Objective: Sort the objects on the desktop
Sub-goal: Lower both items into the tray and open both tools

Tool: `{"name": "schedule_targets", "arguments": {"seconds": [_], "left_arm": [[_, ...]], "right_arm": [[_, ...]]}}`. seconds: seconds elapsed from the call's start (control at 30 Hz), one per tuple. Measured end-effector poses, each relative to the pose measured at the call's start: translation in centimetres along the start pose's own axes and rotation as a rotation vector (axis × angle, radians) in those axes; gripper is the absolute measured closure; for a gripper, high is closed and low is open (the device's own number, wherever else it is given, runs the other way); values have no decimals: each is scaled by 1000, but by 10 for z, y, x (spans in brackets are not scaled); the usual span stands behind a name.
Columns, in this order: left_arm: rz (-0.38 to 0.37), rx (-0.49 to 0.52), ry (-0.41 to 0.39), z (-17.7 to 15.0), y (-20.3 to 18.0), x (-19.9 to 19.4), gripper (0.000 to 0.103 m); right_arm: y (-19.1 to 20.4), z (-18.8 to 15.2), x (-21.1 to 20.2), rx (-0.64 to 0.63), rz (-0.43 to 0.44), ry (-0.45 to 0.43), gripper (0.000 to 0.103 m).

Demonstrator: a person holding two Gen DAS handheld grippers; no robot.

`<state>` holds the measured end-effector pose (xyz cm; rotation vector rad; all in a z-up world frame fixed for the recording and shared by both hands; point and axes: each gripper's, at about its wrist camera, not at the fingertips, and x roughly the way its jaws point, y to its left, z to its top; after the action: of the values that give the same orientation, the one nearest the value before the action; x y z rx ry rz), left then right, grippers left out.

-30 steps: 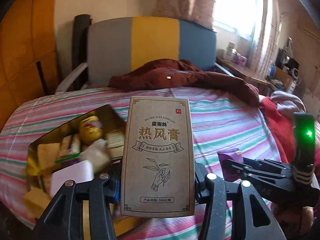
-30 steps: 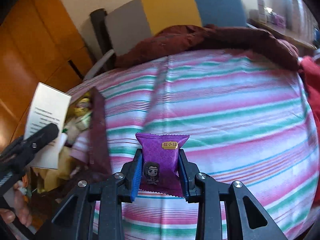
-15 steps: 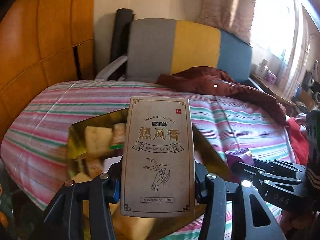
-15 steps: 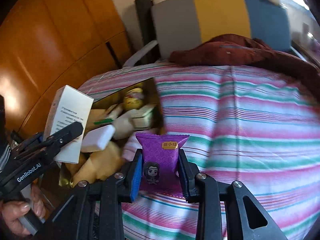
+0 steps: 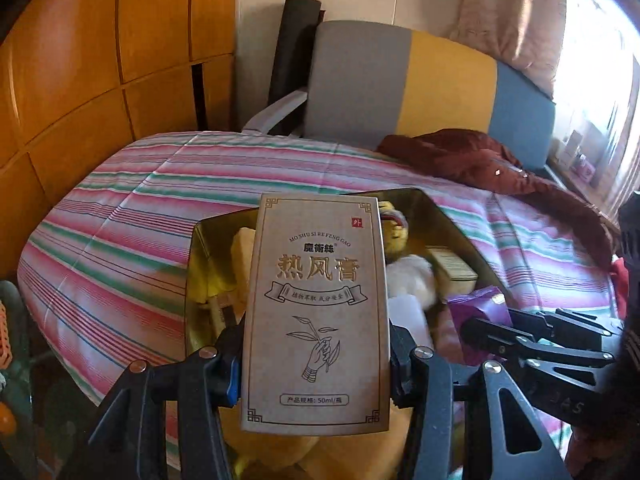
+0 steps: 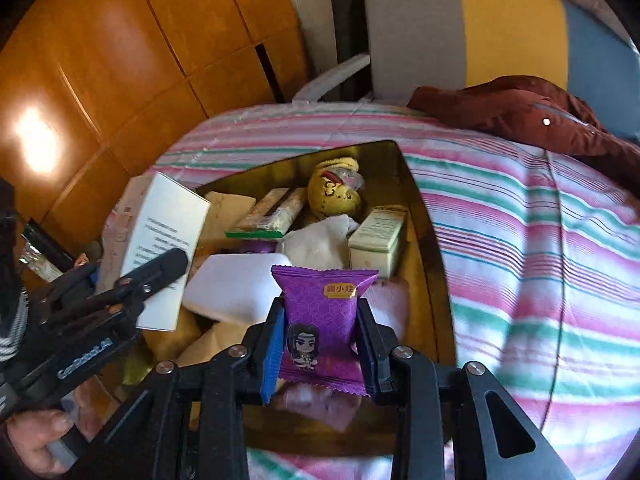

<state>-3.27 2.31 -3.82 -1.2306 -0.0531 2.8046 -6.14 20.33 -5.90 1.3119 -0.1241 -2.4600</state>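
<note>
Left gripper [image 5: 316,356] clamped on the upright tan carton [image 5: 318,312], pads against both its sides. Right gripper [image 6: 320,344] clamped on the purple sachet [image 6: 322,320]. Both now hang over the gold tin [image 6: 424,216] on the striped cover [image 6: 520,240]; a second ago the tin lay off to the left. Carton bears gold lettering and a hand-with-sprig drawing; sachet shows a cartoon figure.
</note>
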Motion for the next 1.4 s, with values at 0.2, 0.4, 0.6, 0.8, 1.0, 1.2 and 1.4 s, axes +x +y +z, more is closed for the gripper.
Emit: {"name": "schedule_targets", "arguments": {"seconds": [0.2,0.4,0.6,0.8,1.0,1.2,1.4], "left_arm": [[15,-12,70,5,5,39,51],[12,-36,82,8,8,50,50],[32,-42,63,6,9,41,34],[64,-45,3,11,11,16,32],[97,-38,-53,15,9,-14,32],[98,-46,-77,14,8,-35,32],[104,-52,-124,11,4,-57,30]], "right_arm": [[1,12,39,-1,-7,54,70],[5,12,33,-26,-11,33,66],[5,9,21,3,24,-3,50],[10,6,3,3,12,-47,46],[17,-3,-13,-16,-26,-83,40],[22,-14,-28,-24,-59,-119,35],[26,-24,-38,-28,-79,-142,26]]}}
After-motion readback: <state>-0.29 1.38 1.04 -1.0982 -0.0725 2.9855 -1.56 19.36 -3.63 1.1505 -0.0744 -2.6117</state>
